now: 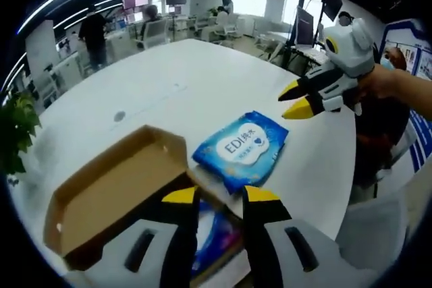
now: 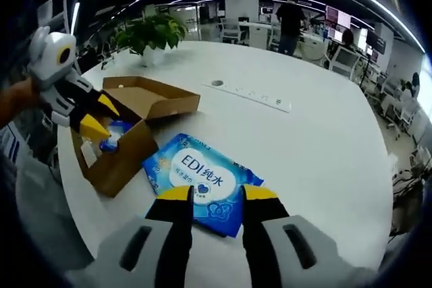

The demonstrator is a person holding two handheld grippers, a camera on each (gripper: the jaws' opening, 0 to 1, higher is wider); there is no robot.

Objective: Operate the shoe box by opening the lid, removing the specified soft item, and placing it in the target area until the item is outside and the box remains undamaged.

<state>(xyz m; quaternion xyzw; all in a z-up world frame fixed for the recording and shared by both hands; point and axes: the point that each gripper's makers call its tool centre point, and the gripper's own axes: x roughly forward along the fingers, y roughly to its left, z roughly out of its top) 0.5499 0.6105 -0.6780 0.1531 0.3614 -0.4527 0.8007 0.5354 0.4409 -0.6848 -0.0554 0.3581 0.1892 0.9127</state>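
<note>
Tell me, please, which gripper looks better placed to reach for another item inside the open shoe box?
Probably the left gripper: its open jaws hover over the open shoe box, where items remain. The right gripper sits at the blue wipes pack, which lies on the table beside the box.

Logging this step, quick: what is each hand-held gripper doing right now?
Left hand-held gripper: open, holding nothing, over the open shoe box.
Right hand-held gripper: open, empty, above the wipes pack.

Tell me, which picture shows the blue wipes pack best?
The right gripper view shows the blue wipes pack best: it lies flat on the white table, close ahead of the right gripper, with its white label facing the camera. The left gripper view shows the pack beside the open shoe box, smaller and skewed.
</note>
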